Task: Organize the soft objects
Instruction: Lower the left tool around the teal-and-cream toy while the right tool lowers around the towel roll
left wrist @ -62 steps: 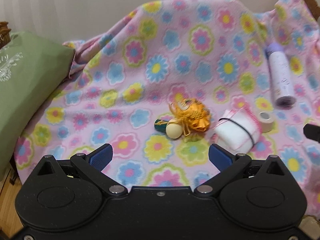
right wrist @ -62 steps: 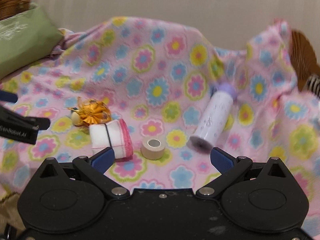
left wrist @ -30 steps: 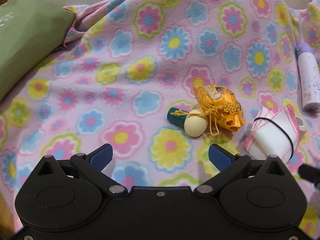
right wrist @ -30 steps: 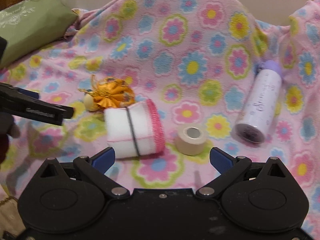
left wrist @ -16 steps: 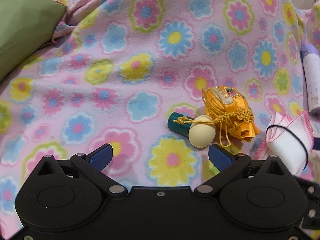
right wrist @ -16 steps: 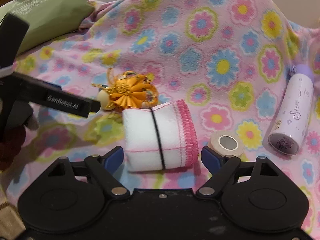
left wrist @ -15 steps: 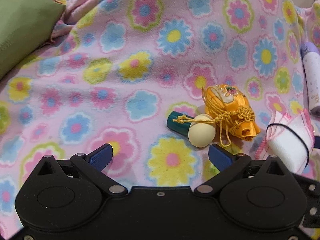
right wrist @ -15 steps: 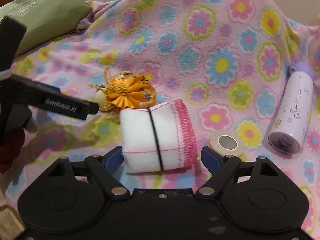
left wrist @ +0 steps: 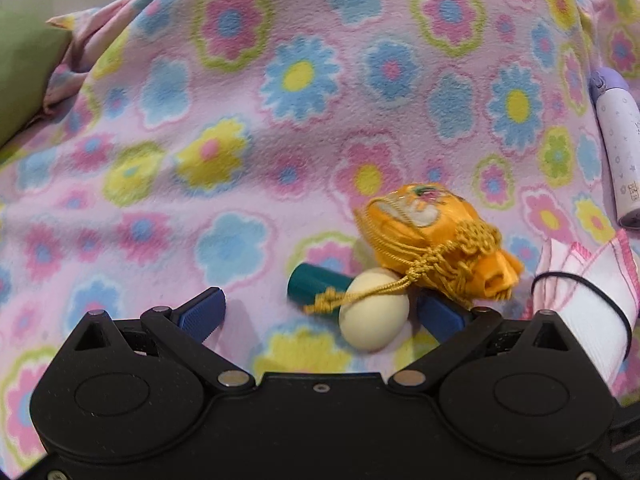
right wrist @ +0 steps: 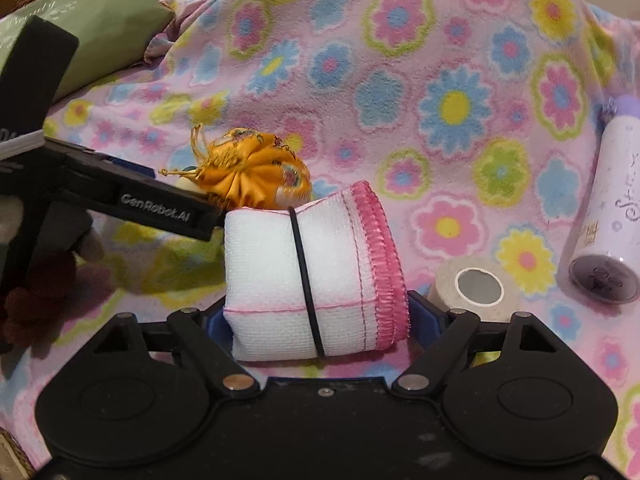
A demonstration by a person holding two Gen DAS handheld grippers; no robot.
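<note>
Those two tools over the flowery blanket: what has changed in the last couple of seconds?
Both came down closer. The right tool has just been closing around the rolled white cloth, which now sits between its blue pads. The left tool, open, moved in toward the cream ball and orange pouch. The tape roll, the bottle and the blanket lie as before.

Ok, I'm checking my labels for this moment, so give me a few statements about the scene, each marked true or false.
1. The towel roll lies between the right gripper's jaws. True; they have just been closing.
2. The left gripper holds the orange pouch. False: its jaws are open and grip nothing.
3. The tape roll sits on top of the towel roll. False: it lies beside it on the blanket.
4. A black band circles the towel roll. True.
</note>
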